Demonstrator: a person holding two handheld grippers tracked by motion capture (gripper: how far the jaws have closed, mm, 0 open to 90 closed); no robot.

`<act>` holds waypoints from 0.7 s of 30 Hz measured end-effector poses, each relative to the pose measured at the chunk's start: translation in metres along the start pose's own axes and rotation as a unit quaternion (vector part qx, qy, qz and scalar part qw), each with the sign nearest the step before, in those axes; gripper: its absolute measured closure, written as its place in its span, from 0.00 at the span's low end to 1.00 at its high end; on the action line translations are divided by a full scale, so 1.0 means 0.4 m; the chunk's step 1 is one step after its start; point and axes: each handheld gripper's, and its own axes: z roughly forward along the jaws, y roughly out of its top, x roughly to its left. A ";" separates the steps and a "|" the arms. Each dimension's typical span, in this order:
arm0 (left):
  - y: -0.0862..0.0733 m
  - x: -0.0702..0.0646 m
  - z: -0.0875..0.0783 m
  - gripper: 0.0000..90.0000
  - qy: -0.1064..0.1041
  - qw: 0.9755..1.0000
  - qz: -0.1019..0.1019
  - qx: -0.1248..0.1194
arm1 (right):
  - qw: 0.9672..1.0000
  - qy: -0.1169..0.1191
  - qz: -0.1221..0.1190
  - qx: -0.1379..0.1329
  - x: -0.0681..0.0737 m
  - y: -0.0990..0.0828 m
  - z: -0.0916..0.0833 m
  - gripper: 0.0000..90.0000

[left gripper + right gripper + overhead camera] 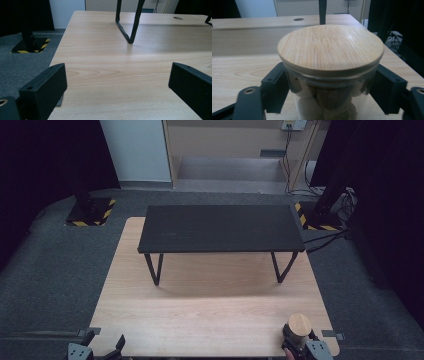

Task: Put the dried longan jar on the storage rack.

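Observation:
A glass jar with a round bamboo lid stands at the near right corner of the wooden table. In the right gripper view the jar is close up, with round brown and pale pieces inside. My right gripper is shut on it, and the black pads press the glass on both sides just under the lid. At the table's near left edge my left gripper is open. Between its jaws lies nothing but bare wood.
A low black shelf on thin metal legs stands across the far half of the table. Dark carpet surrounds the table. Two stand bases with yellow-black stripes sit on the floor at the far corners, and cables run at the far right.

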 end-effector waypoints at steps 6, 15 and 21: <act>0.002 0.006 -0.003 0.01 0.001 1.000 0.000 0.000 | 1.000 0.002 0.005 0.006 0.003 0.014 -0.006 0.28; 0.001 0.005 -0.005 0.01 -0.002 1.000 -0.001 -0.003 | 1.000 0.020 0.010 -0.008 0.006 0.093 -0.047 0.29; 0.001 0.008 -0.008 0.01 -0.004 1.000 -0.002 -0.002 | 0.999 0.034 0.019 -0.021 0.006 0.167 -0.065 0.29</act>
